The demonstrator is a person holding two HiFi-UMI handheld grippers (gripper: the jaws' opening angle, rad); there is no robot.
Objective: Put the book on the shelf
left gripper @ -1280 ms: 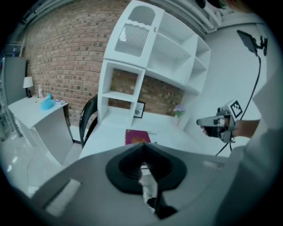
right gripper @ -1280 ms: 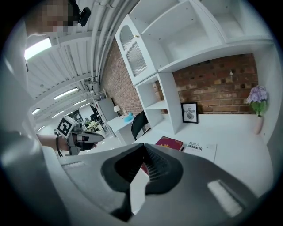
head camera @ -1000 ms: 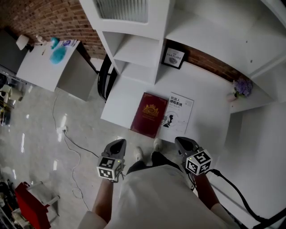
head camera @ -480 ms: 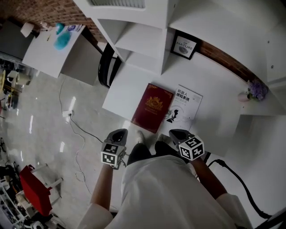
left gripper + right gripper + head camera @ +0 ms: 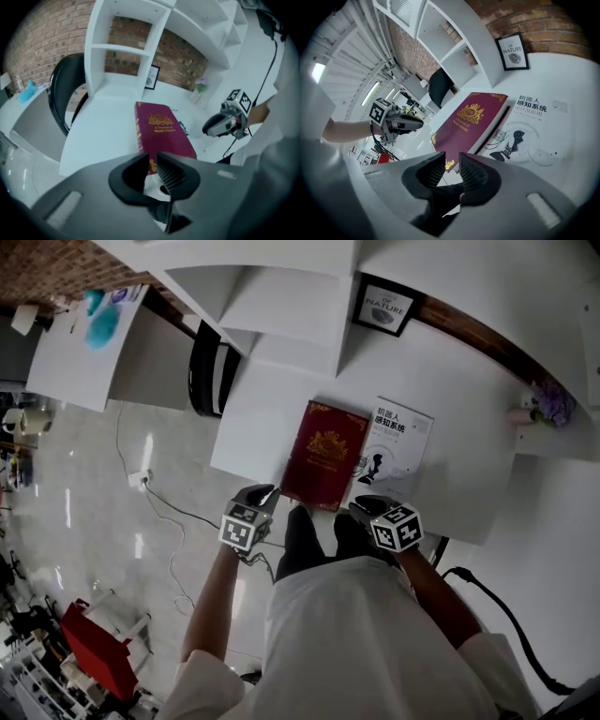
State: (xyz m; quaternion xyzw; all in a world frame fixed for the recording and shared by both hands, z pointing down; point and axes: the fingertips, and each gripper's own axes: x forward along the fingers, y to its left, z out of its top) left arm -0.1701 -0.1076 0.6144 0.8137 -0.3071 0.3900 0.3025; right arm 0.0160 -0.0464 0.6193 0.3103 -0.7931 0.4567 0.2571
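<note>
Approach stage; the grasp is not yet made. At lower centre of the head view, just above the person's white shirt, the left gripper point(image 5: 263, 493) and the right gripper point(image 5: 362, 506) point downward toward the desk's front edge. Both pairs of jaws have just been opening. Each stands slightly parted, a narrow gap between the ribbed pads, with nothing between them.

The red book point(image 5: 323, 454), judged to be the task's object, lies flat at frame centre, cover up. Its near end is at the front edge of the white desk point(image 5: 258, 432), between the two grippers and just beyond their tips. A white paperback point(image 5: 401, 439) lies beside it on the right, edges meeting.

The next move probably calls for wider jaws and a bite on the book's near end, where the desk edge may leave room below the cover.

Further up the frame stands the white shelf unit point(image 5: 281, 310), its compartments open. To its right are a framed print point(image 5: 385, 306) and, at the far right, a small flower pot point(image 5: 547, 409). A black chair point(image 5: 204, 367) and a pale glossy floor point(image 5: 103, 512) with a trailing cable point(image 5: 173, 521) fill the left.
</note>
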